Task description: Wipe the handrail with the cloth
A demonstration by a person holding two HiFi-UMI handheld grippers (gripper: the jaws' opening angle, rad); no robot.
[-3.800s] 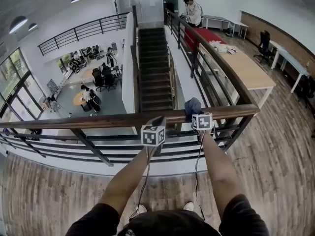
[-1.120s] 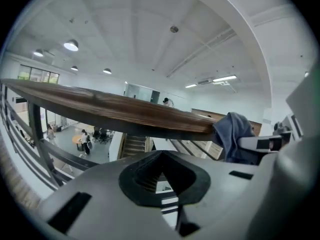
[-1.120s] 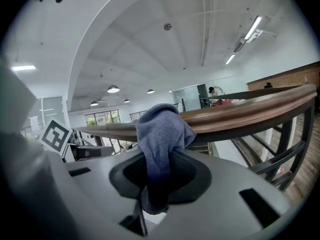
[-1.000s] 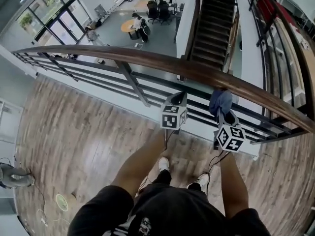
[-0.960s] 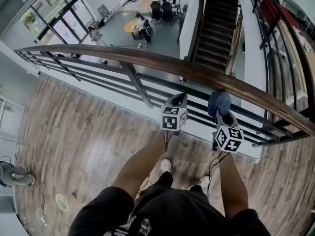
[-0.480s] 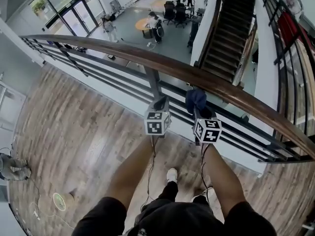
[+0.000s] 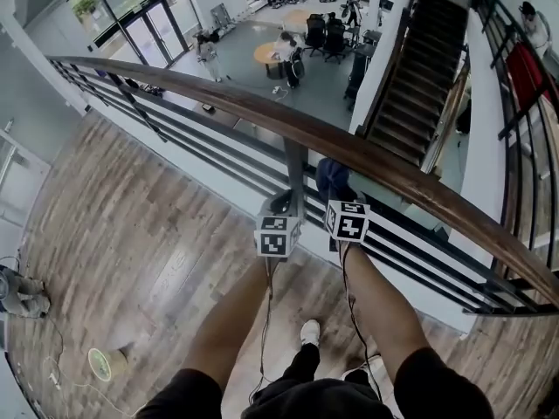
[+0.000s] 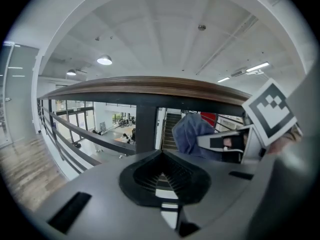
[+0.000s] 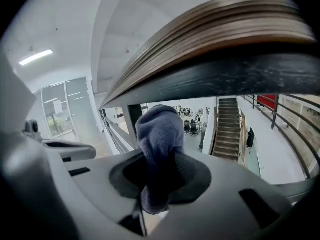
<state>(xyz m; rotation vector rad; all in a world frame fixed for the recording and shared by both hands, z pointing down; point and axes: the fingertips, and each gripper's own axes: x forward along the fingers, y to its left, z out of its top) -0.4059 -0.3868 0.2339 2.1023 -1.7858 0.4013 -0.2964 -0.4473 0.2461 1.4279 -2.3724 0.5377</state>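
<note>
While the right gripper pinches the bunched blue-grey cloth just under the curved brown wooden handrail, not clearly touching it, I'd worry a hard drag along the wood could tug the cloth free and drop it toward the seated people on the lower floor. The black upright post stands close beside the cloth, blocking a low sideways sweep, and the left gripper, jaws closed on nothing, crowds in alongside.

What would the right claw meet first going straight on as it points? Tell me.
Probably nothing solid: the right claw, shut on the cloth, aims into the gap just under the handrail, right of the post. The cloth may brush the rail's underside; depth is unclear.
</note>
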